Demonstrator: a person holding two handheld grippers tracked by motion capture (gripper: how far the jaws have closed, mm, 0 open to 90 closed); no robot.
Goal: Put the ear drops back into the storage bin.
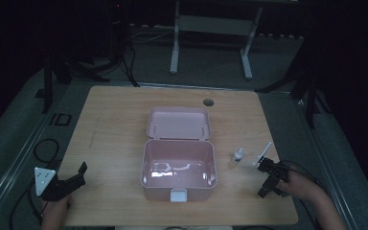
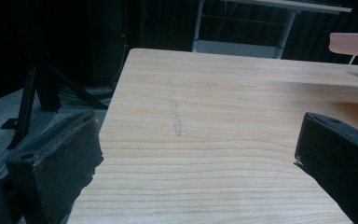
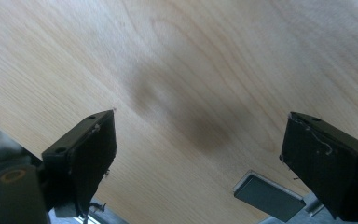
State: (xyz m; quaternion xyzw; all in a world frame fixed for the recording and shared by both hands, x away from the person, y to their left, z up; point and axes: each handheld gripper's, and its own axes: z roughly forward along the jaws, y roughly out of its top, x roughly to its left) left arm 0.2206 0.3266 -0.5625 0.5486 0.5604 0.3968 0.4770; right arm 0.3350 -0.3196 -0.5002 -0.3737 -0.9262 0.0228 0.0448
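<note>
At the near right of the table [image 1: 115, 120], hovering wide-jawed as the right gripper [image 1: 270, 178] beside a small bottle [image 1: 238, 155] and thin stick [image 1: 263, 152], seemingly readying a pick for the open pink box [image 1: 178, 170], while idling equally wide-jawed as the left gripper [image 1: 69, 182] at near left.

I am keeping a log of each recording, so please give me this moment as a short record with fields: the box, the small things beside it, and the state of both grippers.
box: pink box, lid open and laid back, looks empty inside
small items: small bottle and thin white stick on the table, right of the box
left gripper: open, holding nothing, at the near left corner of the table
right gripper: open, holding nothing, close to the stick
contact: neither gripper touches the box
</note>
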